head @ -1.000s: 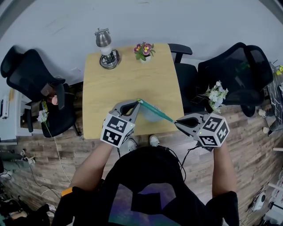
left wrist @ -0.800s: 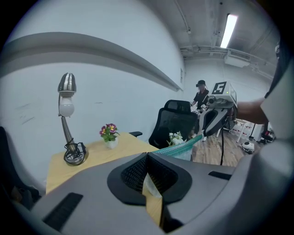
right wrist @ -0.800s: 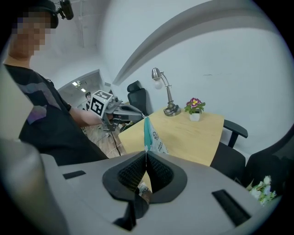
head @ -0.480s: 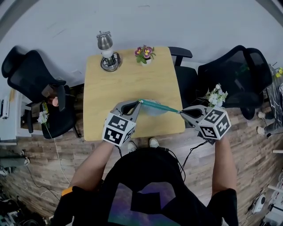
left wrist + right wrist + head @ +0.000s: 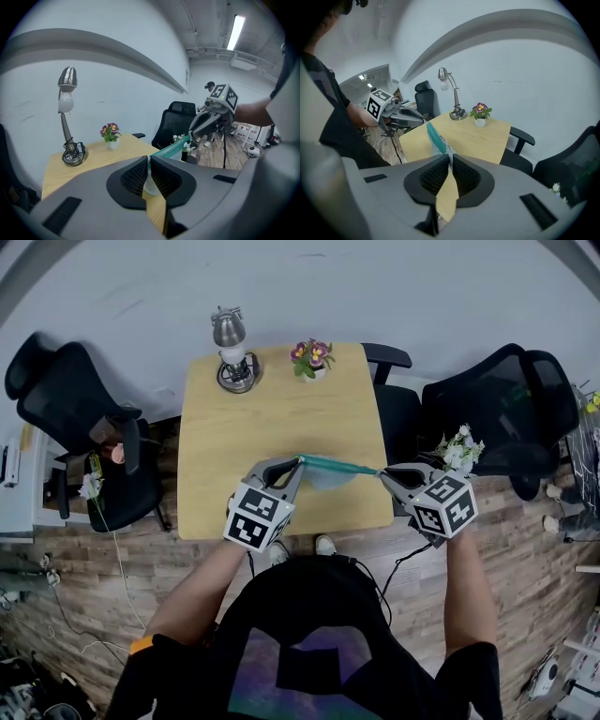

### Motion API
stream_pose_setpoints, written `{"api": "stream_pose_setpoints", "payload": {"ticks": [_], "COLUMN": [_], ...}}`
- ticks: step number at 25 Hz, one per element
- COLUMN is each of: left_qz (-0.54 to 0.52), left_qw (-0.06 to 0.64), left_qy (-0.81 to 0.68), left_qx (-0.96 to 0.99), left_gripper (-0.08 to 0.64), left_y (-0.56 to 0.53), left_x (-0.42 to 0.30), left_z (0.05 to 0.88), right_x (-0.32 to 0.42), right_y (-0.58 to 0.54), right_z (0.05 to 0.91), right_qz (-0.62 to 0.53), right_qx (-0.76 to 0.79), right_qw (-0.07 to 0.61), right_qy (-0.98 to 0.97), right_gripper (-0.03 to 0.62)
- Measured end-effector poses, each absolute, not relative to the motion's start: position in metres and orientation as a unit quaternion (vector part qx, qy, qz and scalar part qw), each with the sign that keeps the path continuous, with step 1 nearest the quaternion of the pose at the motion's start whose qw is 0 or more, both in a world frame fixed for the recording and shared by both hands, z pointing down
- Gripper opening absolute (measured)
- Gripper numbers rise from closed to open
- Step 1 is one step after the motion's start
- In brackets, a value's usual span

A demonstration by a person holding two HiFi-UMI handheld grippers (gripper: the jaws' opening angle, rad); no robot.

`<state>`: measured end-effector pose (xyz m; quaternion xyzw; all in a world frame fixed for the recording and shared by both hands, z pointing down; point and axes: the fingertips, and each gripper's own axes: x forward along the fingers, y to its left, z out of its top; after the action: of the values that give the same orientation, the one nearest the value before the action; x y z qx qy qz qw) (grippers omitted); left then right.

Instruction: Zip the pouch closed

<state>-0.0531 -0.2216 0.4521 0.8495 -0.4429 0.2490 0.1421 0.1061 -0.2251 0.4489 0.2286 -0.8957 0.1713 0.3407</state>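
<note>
The pouch (image 5: 333, 467) is hanging taut above the near right part of the worktop (image 5: 281, 409), teal zipper edge uppermost, stretched between my two grippers. My left gripper (image 5: 298, 463) is clamping narrowly on its left end. My right gripper (image 5: 382, 473) is pinching the right end, jaws almost together though just now opening a touch, the pouch end between the pads. A lamp (image 5: 232, 352) and a flower pot (image 5: 312, 359) are standing at the far edge, well apart from the pouch.

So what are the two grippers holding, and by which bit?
The pouch, stretched between them: the left gripper pinches one end, the right gripper the other, its jaws having just been opening slightly.
</note>
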Motion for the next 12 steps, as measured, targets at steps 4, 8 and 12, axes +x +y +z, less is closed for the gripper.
{"api": "stream_pose_setpoints", "payload": {"ticks": [4, 8, 12], "left_qz": [0.232, 0.203, 0.175], "left_qw": [0.15, 0.155, 0.154], "left_qy": [-0.438, -0.445, -0.457], "left_qx": [0.856, 0.858, 0.859], "left_gripper": [0.038, 0.083, 0.086], "left_y": [-0.218, -0.215, -0.211], "left_x": [-0.051, -0.054, -0.056], "left_z": [0.444, 0.427, 0.408], "right_x": [0.098, 0.086, 0.075], "right_y": [-0.227, -0.229, -0.233], "right_z": [0.442, 0.422, 0.396], "right_qz": [0.161, 0.146, 0.135], "right_qx": [0.237, 0.239, 0.268], "right_qw": [0.329, 0.305, 0.263], "right_qy": [-0.9, -0.91, -0.917], "right_gripper": [0.104, 0.127, 0.128]}}
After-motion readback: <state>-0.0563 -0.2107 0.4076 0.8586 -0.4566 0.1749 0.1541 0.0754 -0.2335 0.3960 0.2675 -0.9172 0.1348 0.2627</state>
